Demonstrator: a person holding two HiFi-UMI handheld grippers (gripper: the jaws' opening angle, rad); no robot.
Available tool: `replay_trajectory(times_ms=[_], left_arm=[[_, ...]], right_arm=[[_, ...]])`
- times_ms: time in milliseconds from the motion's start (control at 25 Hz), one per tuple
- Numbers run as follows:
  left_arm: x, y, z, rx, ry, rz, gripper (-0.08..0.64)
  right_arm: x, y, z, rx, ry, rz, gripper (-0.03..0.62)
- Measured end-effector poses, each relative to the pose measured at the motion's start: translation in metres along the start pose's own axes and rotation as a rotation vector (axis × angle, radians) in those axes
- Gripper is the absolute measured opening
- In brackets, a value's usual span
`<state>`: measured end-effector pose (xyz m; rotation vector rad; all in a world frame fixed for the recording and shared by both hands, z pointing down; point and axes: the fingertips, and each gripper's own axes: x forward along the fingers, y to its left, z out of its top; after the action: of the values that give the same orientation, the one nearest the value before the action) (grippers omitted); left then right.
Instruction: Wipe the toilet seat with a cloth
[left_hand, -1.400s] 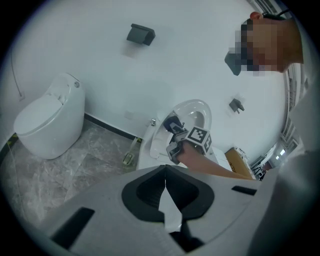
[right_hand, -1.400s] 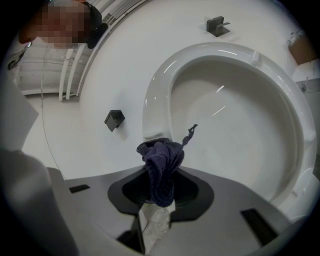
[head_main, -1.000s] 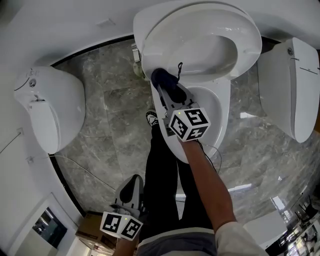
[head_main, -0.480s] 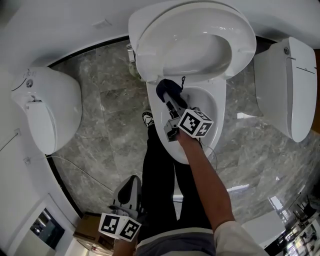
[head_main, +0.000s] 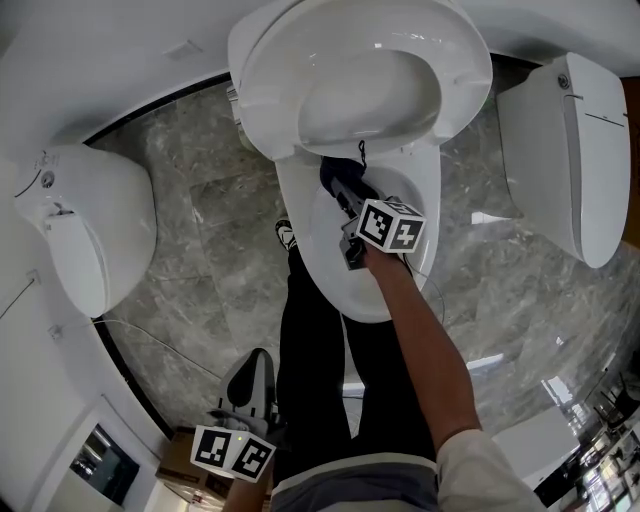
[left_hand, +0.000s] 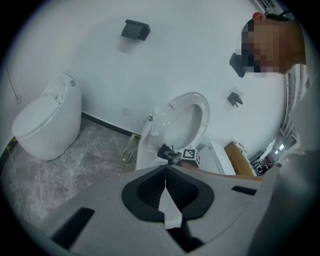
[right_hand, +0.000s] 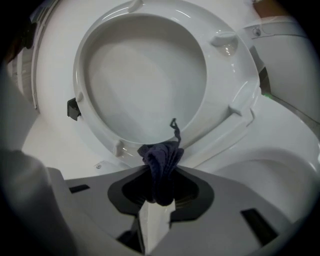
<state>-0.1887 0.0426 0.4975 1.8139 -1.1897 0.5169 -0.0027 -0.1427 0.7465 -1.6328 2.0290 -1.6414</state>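
Right gripper (right_hand: 160, 175) has its fingers clenched on the dark cloth (right_hand: 161, 155), which sits right by the lower edge of the raised toilet seat (right_hand: 232, 85). Left gripper (left_hand: 165, 172) is clenched too, on nothing. My worry is that so little cloth pokes out that the bare fingertips could scrape the seat, or the cloth slips into the bowl (right_hand: 290, 145).

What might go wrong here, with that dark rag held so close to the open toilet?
1. The cloth is only a small bunch pinched in the right gripper, over the open bowl; if the grip slips, it may drop in.
2. Little cloth sticks out past the jaws, so hard plastic might scrape the raised seat.
3. A loose thread dangles from the cloth and could catch on the seat's bumpers.
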Motion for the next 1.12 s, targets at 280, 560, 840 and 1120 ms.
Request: replay_trajectory(times_ms=[280,560,840,1120], left_arm=[[0.006,-0.012,-0.002,0.02,0.019,-0.013,0.009],[0.014,-0.035,0.003,0.049,0.023,-0.036,0.009],[0.017,-0.065,0.01,0.082,0.015,-0.061,0.009],[0.014,-0.093,0.017,0.106,-0.011,-0.083,0.009]], right_arm=[[-0.03,-0.047,0.02,0.033,-0.032,-0.09,0.094],[-0.06,-0.075,0.05,0.024,-0.069,-0.144,0.094],[-0.085,-0.083,0.083,-0.01,-0.089,-0.188,0.094],[-0.105,-0.076,0.111,-0.125,-0.093,-0.256,0.094]])
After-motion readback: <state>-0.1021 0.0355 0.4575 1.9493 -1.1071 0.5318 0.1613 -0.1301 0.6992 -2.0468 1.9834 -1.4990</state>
